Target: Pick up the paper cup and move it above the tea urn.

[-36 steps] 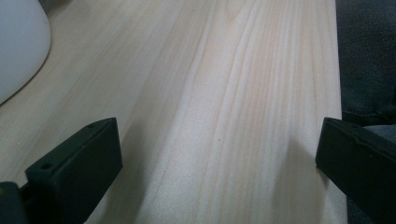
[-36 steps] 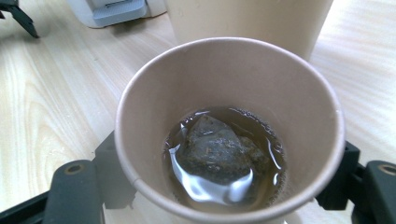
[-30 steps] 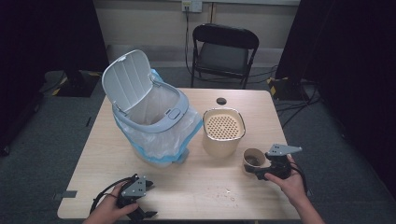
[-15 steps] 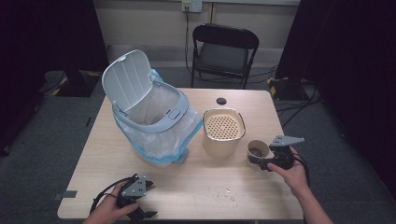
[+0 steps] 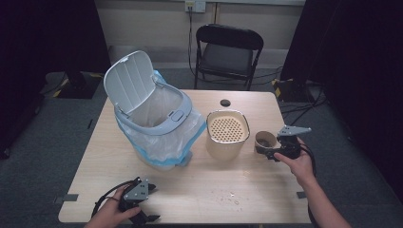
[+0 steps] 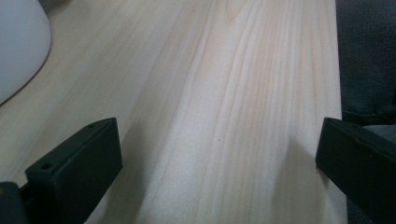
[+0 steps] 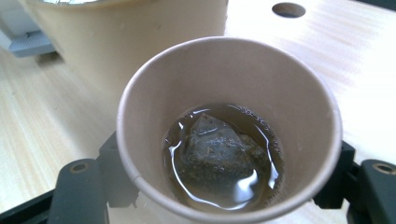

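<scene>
L gripper [image 5: 142, 209] parked at the table's [image 5: 266, 199] near edge, jaws wide, nothing in them. Strainer pot [image 5: 227, 134] mid-table; just right of it my R gripper [image 5: 264, 151], jaws just closed in, is clamping the paper cup [image 7: 229, 126]. Tea bag [image 7: 219, 151] sits in liquid, so any tilt or over-squeeze could slop it before the pot.

Brown paper cup [image 7: 224, 93], upright, wet tea bag [image 7: 219, 149] in liquid inside

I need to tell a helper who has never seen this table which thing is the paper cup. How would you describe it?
Start at the big white bin with the raised lid, then go right past the beige container with the perforated top. The brown paper cup stands beside it, between the right gripper's jaws. Unlike its neighbours, it is small and holds a wet tea bag in brownish liquid.
</scene>
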Tool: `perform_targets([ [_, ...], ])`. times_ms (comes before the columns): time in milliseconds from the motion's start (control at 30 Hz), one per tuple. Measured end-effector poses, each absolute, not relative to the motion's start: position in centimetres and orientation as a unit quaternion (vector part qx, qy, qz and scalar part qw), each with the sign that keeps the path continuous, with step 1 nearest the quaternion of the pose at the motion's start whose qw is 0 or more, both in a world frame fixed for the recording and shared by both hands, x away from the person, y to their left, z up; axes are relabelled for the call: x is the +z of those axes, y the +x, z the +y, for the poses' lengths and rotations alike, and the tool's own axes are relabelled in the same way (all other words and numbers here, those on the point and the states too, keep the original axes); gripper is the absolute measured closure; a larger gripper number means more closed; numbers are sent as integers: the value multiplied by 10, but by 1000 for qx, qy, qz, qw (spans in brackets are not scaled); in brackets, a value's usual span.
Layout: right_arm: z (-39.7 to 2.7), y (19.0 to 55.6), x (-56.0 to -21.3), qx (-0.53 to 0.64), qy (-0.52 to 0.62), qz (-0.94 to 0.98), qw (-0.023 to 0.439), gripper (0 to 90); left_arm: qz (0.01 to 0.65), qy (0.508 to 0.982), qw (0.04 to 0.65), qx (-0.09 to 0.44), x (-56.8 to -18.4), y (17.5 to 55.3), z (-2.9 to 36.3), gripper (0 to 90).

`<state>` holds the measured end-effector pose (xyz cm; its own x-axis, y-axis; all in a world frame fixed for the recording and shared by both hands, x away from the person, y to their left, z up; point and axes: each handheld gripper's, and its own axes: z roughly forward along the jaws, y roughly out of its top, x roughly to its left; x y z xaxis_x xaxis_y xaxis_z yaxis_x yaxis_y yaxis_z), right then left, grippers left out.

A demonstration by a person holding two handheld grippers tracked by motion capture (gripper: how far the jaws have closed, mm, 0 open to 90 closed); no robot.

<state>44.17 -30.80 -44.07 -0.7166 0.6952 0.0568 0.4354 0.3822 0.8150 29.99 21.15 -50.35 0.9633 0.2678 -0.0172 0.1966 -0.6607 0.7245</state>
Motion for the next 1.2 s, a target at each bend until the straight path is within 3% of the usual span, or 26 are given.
perform_targets([
  [1200, -313, 495, -419, 440, 335, 818, 157, 278, 126, 911, 391, 45, -503, 300, 211, 0],
])
